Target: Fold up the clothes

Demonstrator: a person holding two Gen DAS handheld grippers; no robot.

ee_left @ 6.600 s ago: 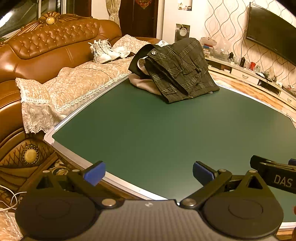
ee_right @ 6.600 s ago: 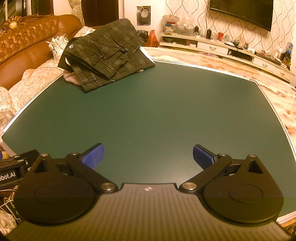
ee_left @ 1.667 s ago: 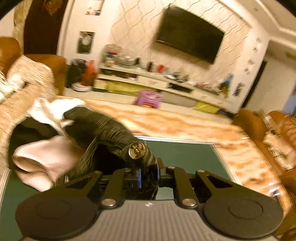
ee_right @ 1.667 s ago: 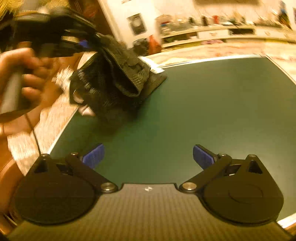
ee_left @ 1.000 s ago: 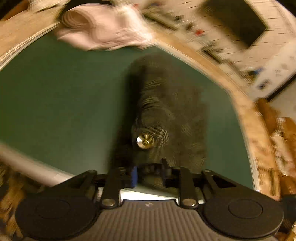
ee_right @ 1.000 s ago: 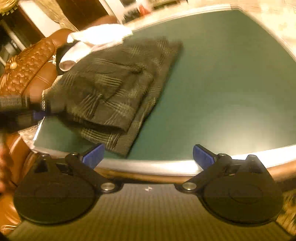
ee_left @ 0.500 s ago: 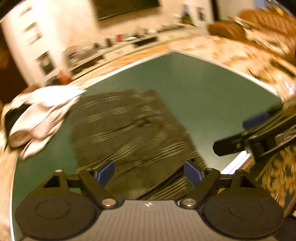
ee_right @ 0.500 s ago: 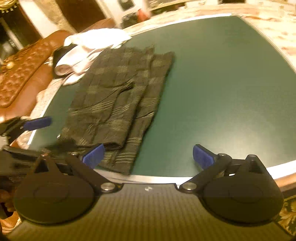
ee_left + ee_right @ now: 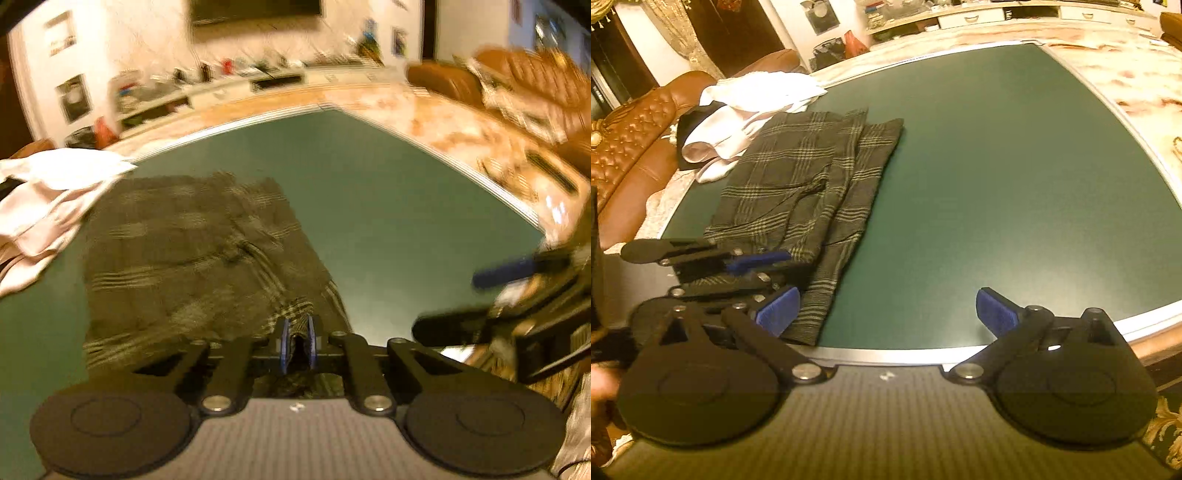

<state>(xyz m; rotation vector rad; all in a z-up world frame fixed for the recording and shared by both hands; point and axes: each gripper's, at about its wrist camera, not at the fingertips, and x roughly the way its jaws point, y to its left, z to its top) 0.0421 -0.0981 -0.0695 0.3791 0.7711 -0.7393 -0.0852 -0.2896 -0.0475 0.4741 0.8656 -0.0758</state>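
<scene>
A living room under warm light: a brown tufted leather sofa (image 9: 631, 147) stands along one side of a dark green tabletop (image 9: 997, 177), and a low media shelf (image 9: 979, 14) runs along the far wall below a television (image 9: 255, 11). Dark plaid trousers (image 9: 798, 184) lie spread flat on the tabletop's left part, their waist end at the near edge and the legs reaching away toward a heap of white and pale pink garments (image 9: 746, 107) at the far left corner, which touches the trousers' far end. The left hand-held gripper (image 9: 297, 345) is closing on a raised fold of plaid cloth at the trousers' near edge; its blue pads (image 9: 283, 343) stand narrow with the cloth pinched between them. The right hand-held gripper (image 9: 886, 314) hangs over the near edge of the tabletop with its jaws spread wide and nothing between them, its left pad just beside the trousers' near corner.
</scene>
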